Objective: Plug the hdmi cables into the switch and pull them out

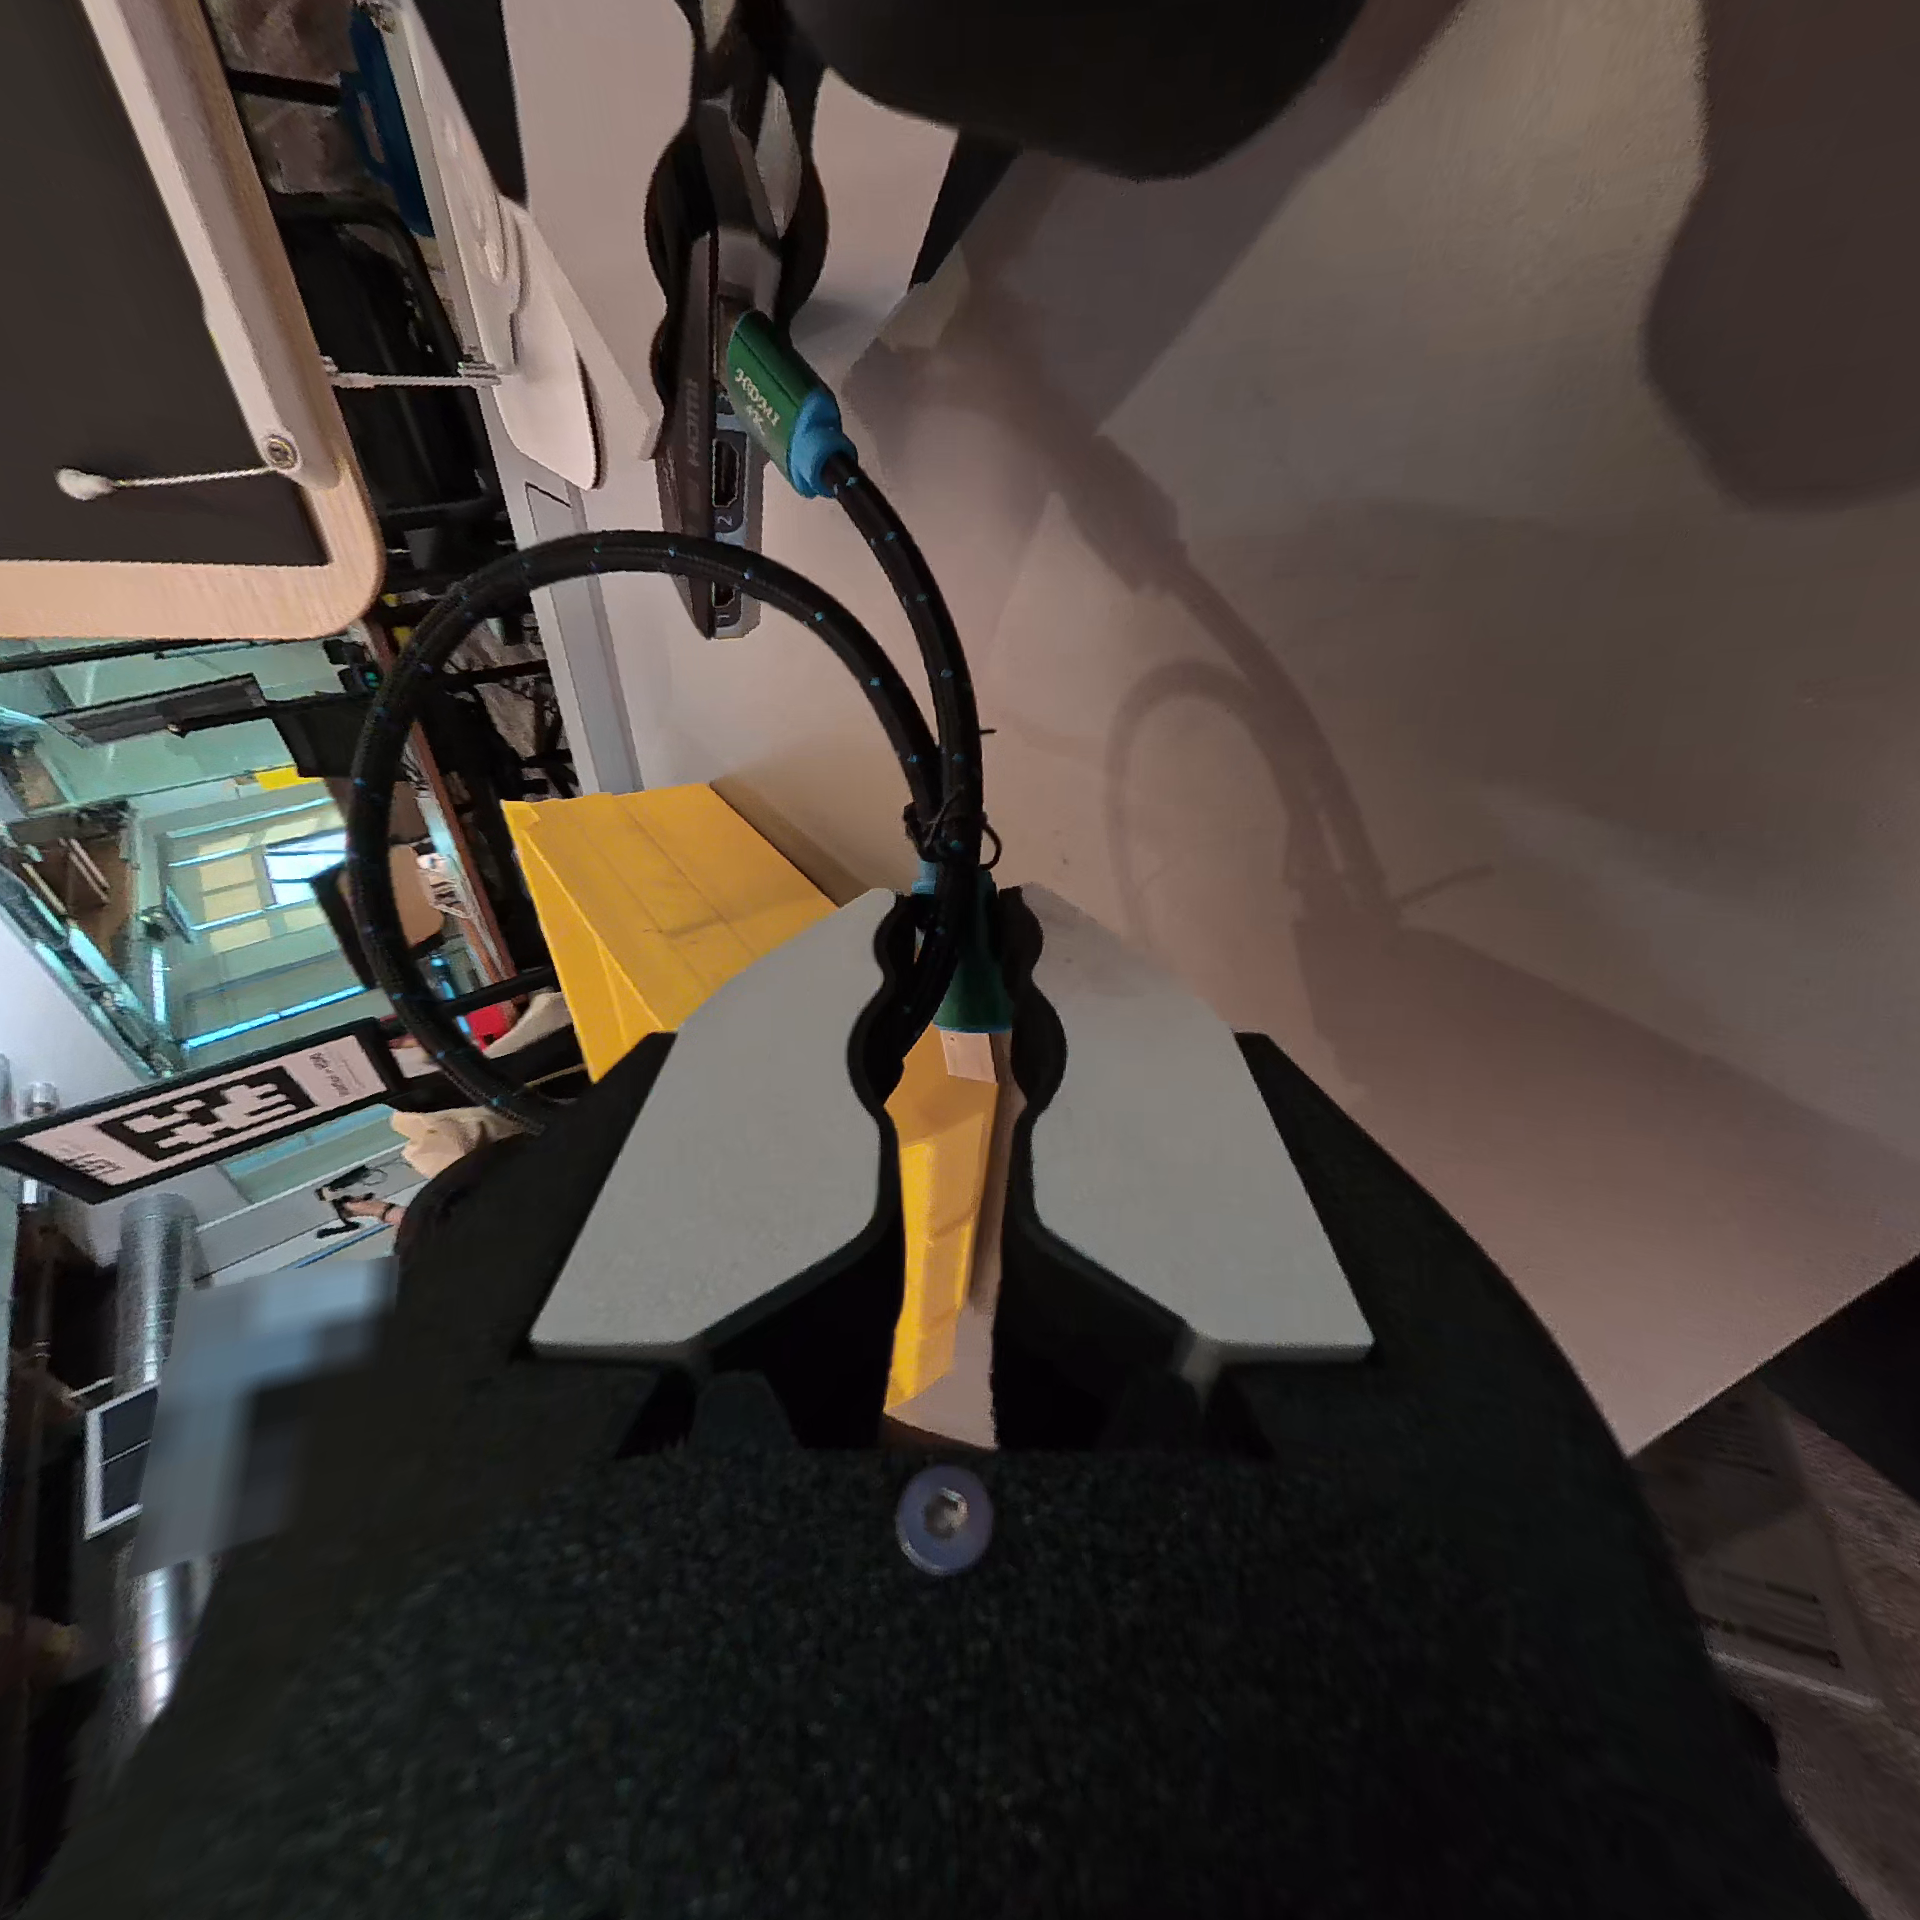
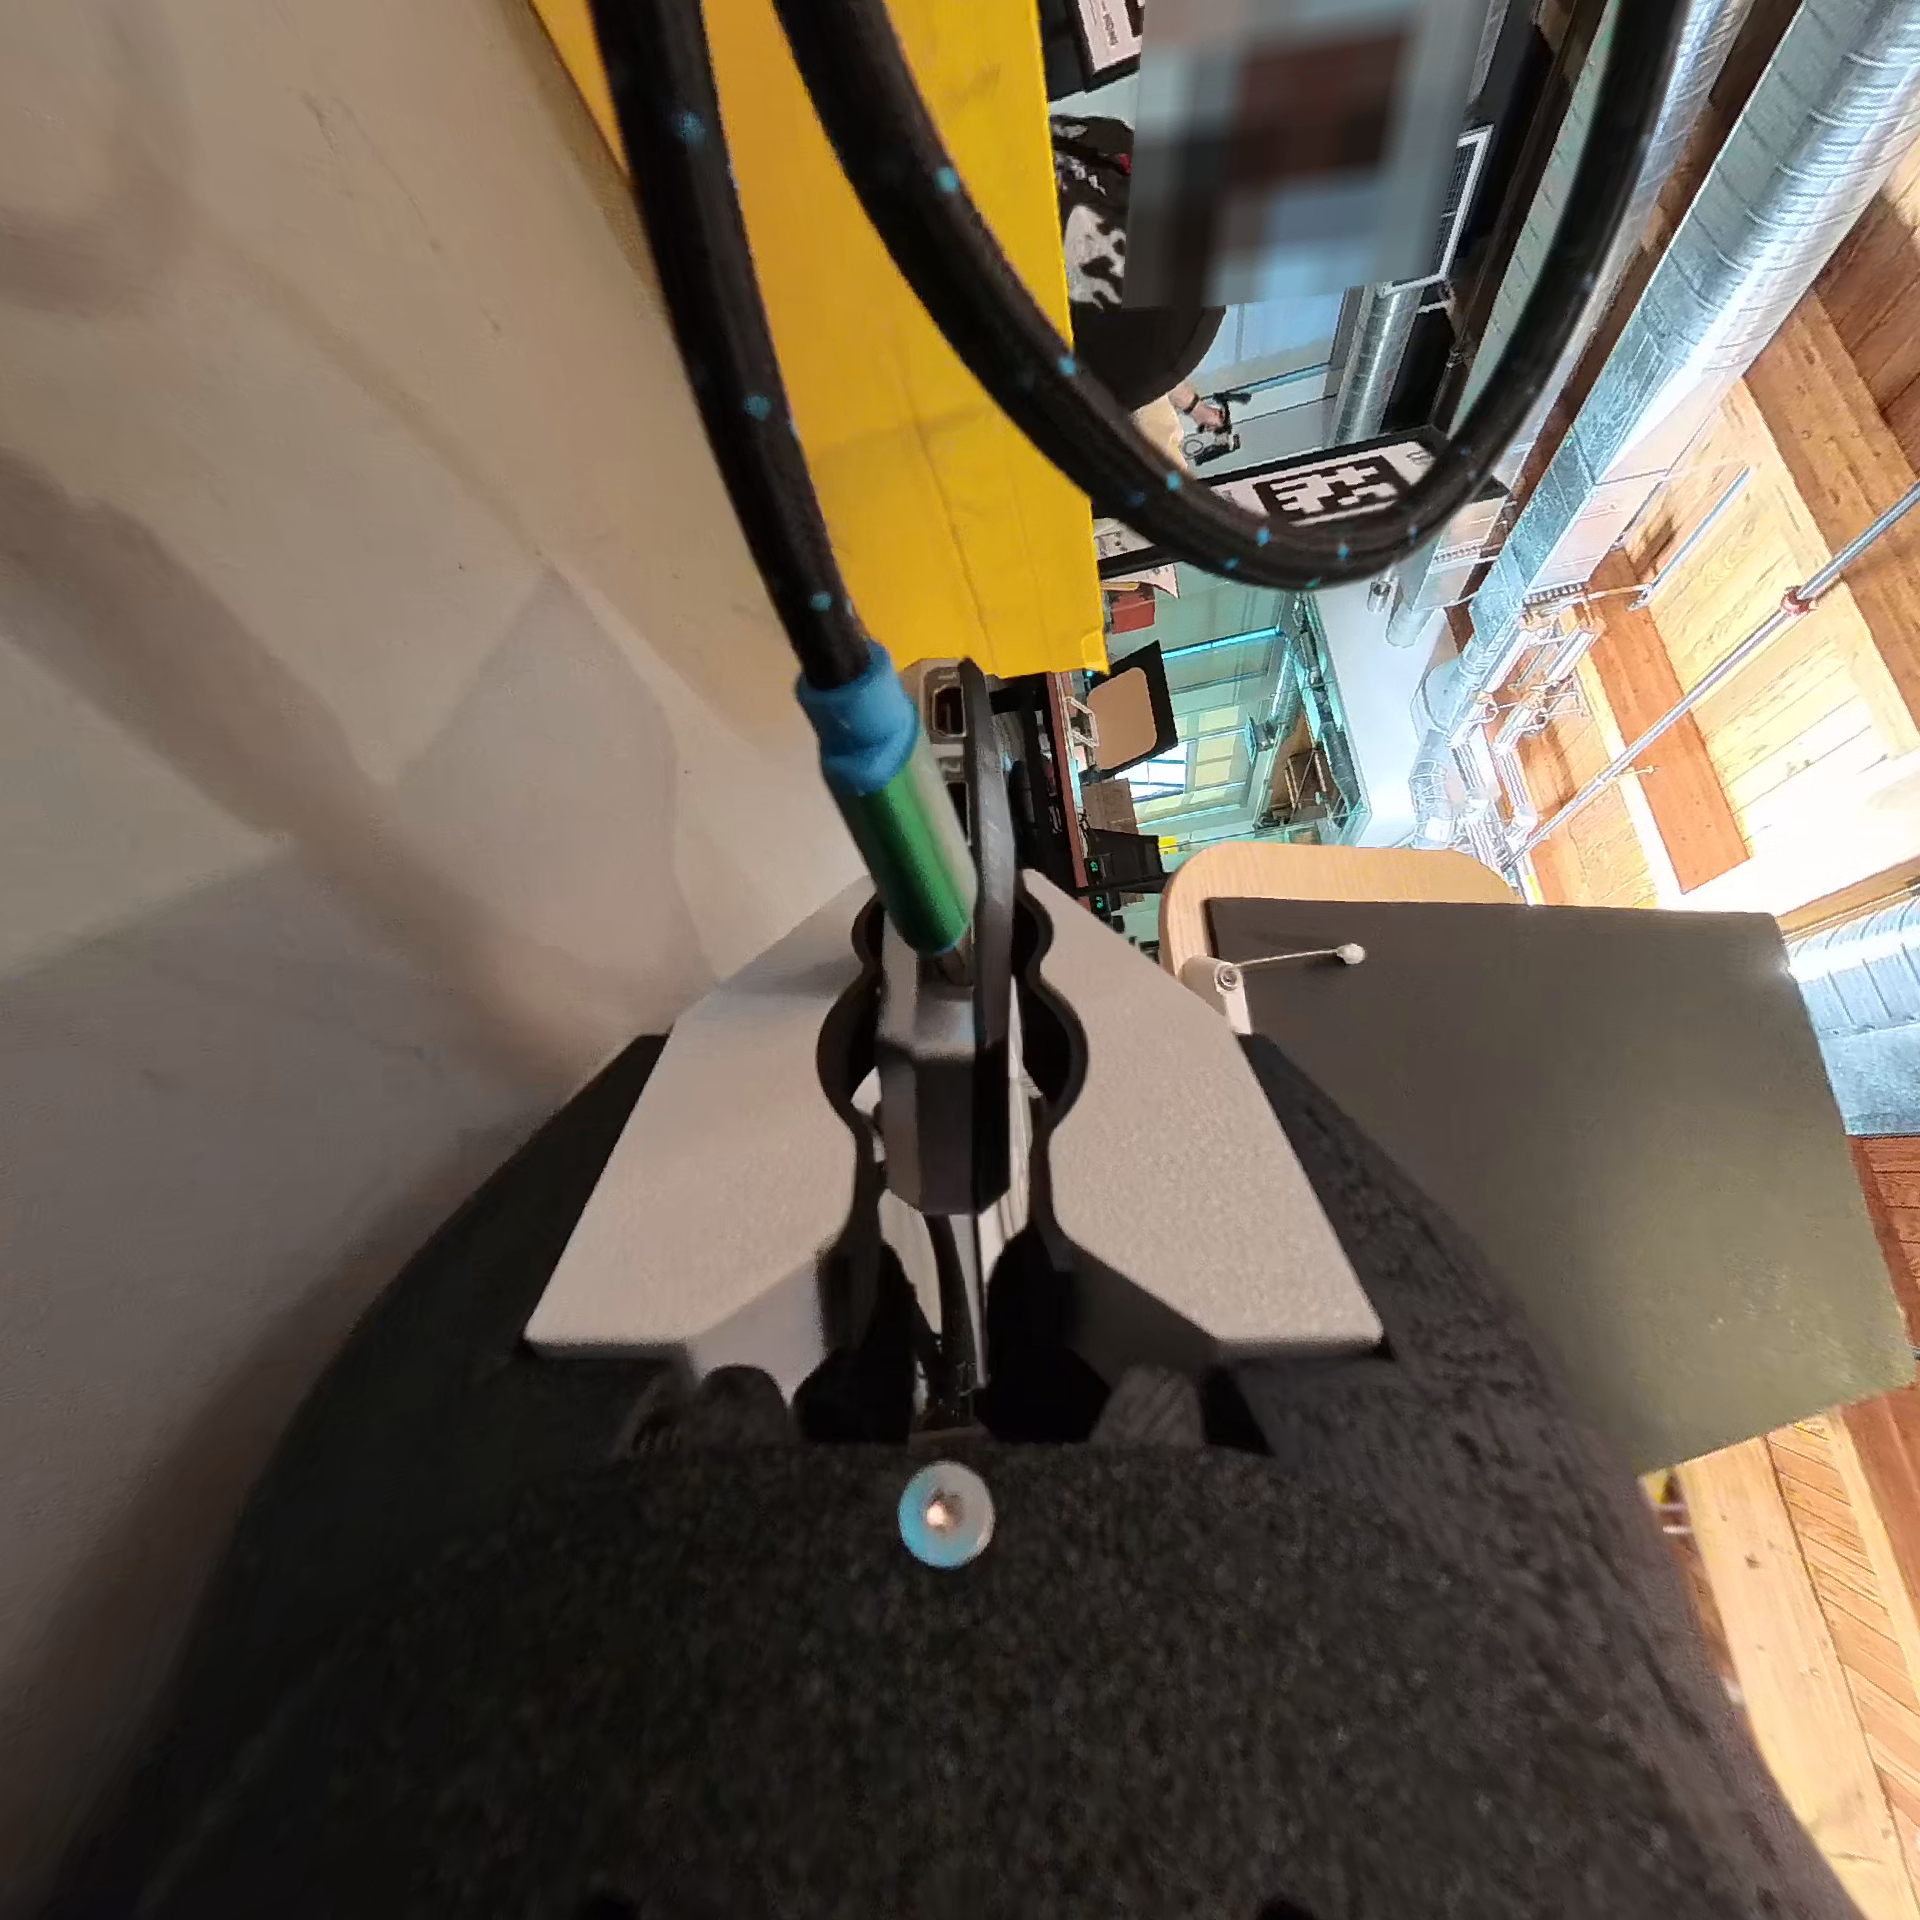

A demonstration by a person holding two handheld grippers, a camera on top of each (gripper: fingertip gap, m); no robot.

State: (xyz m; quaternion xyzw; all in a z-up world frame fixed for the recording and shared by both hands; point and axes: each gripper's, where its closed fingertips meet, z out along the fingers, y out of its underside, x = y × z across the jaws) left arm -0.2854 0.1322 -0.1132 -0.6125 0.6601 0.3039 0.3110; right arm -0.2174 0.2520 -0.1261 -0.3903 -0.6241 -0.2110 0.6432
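Left gripper closed to a narrow gap on the free green plug of a black braided HDMI cable flecked with blue, cable strands pinched beside the plug between the grey fingers. From there, cable looping in a wide ring, bound near the grip by a thin tie, then rising to a second green plug with a blue collar, seated in the uppermost port of the grey HDMI switch. Two further ports on the switch face open below the seated plug. Switch held off the white table, gripped at its far end by the right gripper, visible at the top of the left wrist view.

In the right wrist view, right gripper clamped tight on the dark end of the switch, jaws nearly together with the body wedged between them. Seated plug entering the switch just ahead of the fingertips, its cable running up and away past a yellow bin. A black strap or cord, possibly part of the switch's own lead, curving along its right side; hard to tell at this angle. Wood-edged dark board to the right.
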